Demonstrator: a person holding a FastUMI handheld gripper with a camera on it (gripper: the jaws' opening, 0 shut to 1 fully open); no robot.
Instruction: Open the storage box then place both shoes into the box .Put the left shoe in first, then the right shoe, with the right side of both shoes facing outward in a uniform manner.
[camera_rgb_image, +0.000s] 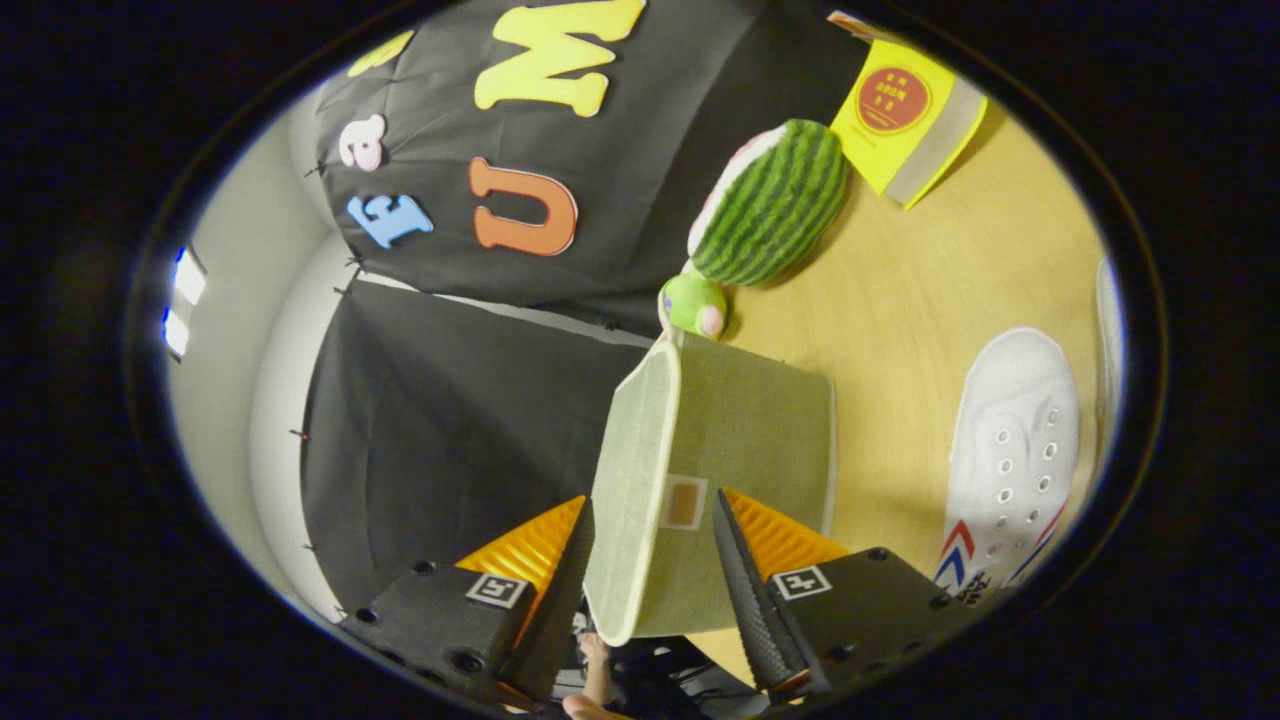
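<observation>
The beige fabric storage box lies on the wooden table just ahead of my fingers, and the whole scene looks turned on its side. Its lid, with a pale piped rim and a small brown tab, stands between my two fingers. My gripper is shut on this lid, one finger on each face. A white canvas shoe with red and blue stripes lies on the table beyond the finger on the table's side. Past that shoe a strip of another white object shows; whether it is the other shoe I cannot tell.
A watermelon-shaped plush and a small green plush lie beyond the box near the cloth wall. Farther along the table there is a yellow booklet. Part of a person's hand shows below the fingers.
</observation>
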